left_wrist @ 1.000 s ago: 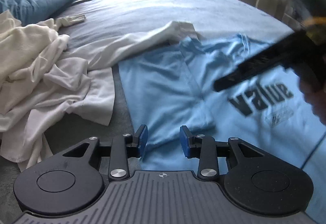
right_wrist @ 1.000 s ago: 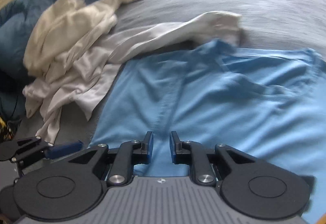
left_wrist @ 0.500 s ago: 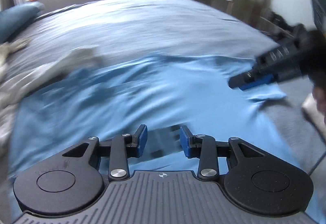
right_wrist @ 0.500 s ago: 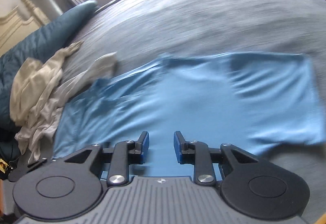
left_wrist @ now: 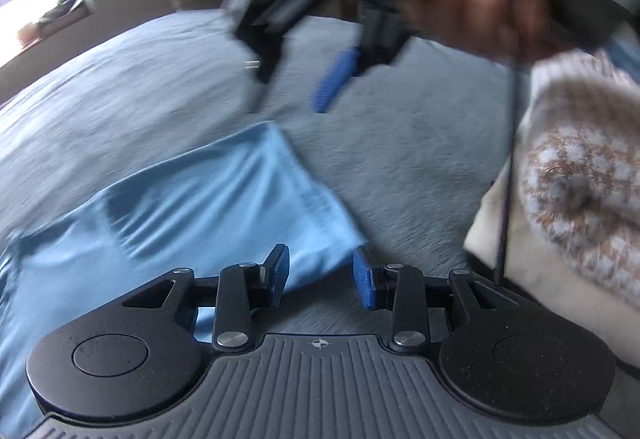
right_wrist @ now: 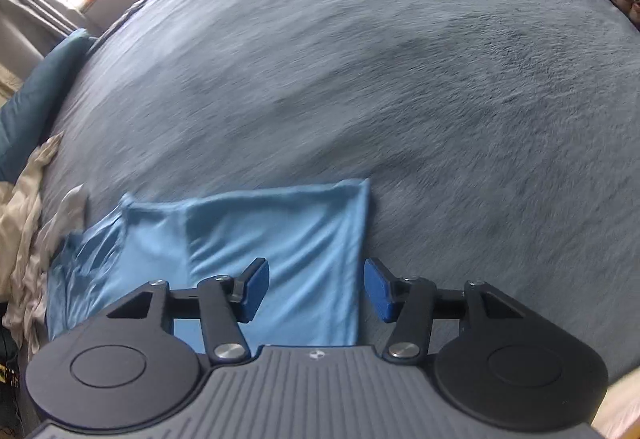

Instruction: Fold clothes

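Left hand-held gripper (left_wrist: 321, 277): partly open above the near corner of the light blue shirt (left_wrist: 192, 207), gripping nothing. Right hand-held gripper (right_wrist: 316, 289): opening, pads apart over the shirt's right edge, cloth below but not pinched. Shirt spread flat on the grey-blue bed (right_wrist: 400, 59). Pale clothes (right_wrist: 28, 207) heaped at the left beside a dark blue pillow (right_wrist: 36, 87).
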Motion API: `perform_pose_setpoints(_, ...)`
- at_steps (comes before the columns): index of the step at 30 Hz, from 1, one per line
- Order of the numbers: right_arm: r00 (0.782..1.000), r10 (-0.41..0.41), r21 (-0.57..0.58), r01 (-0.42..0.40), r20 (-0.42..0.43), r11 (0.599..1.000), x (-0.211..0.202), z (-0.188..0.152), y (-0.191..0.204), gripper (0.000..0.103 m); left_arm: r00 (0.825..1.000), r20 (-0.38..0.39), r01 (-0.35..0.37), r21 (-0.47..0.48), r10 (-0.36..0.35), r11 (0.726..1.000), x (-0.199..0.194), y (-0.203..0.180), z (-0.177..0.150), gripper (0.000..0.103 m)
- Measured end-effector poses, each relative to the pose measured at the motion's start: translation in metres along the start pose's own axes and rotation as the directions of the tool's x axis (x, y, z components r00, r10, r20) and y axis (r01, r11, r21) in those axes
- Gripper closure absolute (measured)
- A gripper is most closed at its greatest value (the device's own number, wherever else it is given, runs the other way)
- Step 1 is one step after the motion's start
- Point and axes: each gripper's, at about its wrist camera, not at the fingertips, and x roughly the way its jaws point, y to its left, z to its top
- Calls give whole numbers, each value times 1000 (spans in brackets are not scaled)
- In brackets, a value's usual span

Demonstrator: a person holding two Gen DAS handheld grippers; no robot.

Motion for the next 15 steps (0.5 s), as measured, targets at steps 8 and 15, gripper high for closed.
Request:
perform_pose_setpoints(8,1000,12,5,-12,-28,1000,52,33,-20,45,1000,-7,-16,-17,16,1000,17,-6,-5,74)
perform_pose_setpoints(15,1000,0,-51,-1,-8,999,66,36,-20,67,999,17,-48,-122,50,991,10,-3,-5,99)
